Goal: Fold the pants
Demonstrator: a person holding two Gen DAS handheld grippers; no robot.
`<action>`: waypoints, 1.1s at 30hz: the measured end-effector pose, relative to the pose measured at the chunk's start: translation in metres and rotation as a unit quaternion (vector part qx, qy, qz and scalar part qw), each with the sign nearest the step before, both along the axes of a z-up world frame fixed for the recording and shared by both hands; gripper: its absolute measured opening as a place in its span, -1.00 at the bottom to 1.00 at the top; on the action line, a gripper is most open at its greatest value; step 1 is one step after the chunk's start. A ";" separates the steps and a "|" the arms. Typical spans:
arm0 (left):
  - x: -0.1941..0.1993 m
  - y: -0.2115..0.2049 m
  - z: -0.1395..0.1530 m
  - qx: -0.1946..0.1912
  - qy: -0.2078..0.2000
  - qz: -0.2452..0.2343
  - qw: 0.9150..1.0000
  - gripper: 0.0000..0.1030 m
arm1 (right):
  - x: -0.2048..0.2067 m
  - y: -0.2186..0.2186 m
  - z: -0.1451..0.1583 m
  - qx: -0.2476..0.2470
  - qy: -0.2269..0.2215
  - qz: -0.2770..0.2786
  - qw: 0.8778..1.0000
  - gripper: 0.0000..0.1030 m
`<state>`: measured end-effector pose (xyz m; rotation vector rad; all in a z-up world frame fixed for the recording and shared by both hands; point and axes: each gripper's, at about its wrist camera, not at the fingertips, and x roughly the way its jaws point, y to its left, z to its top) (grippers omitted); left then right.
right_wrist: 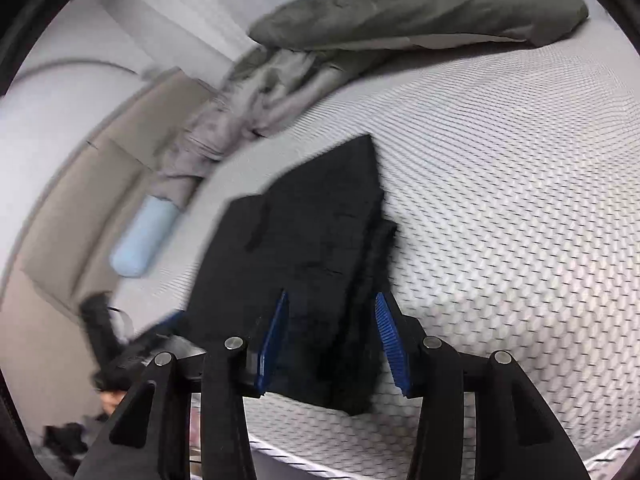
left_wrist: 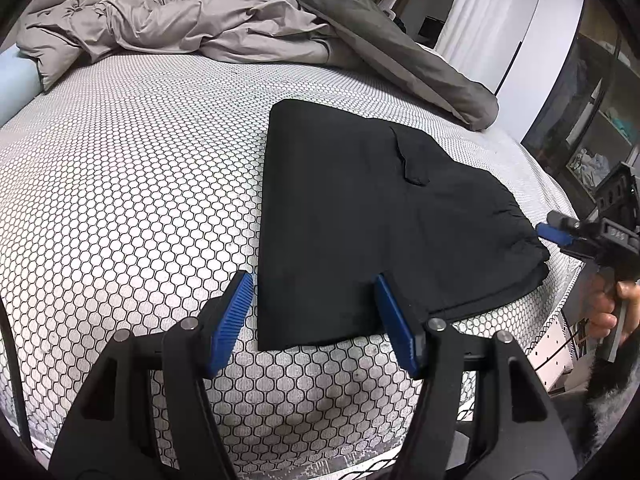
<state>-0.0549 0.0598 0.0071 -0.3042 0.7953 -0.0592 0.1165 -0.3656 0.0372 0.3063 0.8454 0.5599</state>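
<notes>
Black pants (left_wrist: 360, 216), folded into a flat stack, lie on the honeycomb-patterned mattress (left_wrist: 140, 184). My left gripper (left_wrist: 316, 316) is open at their near left corner. Its left pad stands just off the cloth's edge and its right finger overlaps the near hem. At the right edge of the left wrist view, a hand holds my right gripper (left_wrist: 554, 232), whose blue tip is at the gathered waistband. In the blurred right wrist view the pants (right_wrist: 312, 240) reach in between the right gripper's (right_wrist: 334, 340) spread blue pads, with a gap by the right pad.
A crumpled grey duvet (left_wrist: 208, 28) fills the back of the bed. A light blue bolster (right_wrist: 144, 236) lies at the head end. The mattress edge (left_wrist: 568, 292) drops off just right of the pants, with shelves (left_wrist: 600, 128) beyond.
</notes>
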 end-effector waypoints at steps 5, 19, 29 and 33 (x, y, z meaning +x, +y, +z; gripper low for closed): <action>0.004 -0.004 0.002 0.005 0.003 -0.003 1.000 0.17 | 0.004 0.017 -0.006 -0.006 0.008 0.023 1.000 -0.10; 0.006 -0.007 0.004 0.003 0.009 -0.005 1.000 0.19 | 0.002 0.051 -0.010 -0.045 0.000 0.032 0.998 -0.89; 0.011 0.010 0.007 -0.030 0.016 0.019 0.999 0.19 | -0.017 0.043 -0.027 -0.095 0.022 0.035 0.995 -0.88; 0.017 0.013 0.008 -0.044 0.018 0.024 0.999 0.19 | -0.024 0.033 -0.006 -0.084 -0.027 0.012 0.996 -0.39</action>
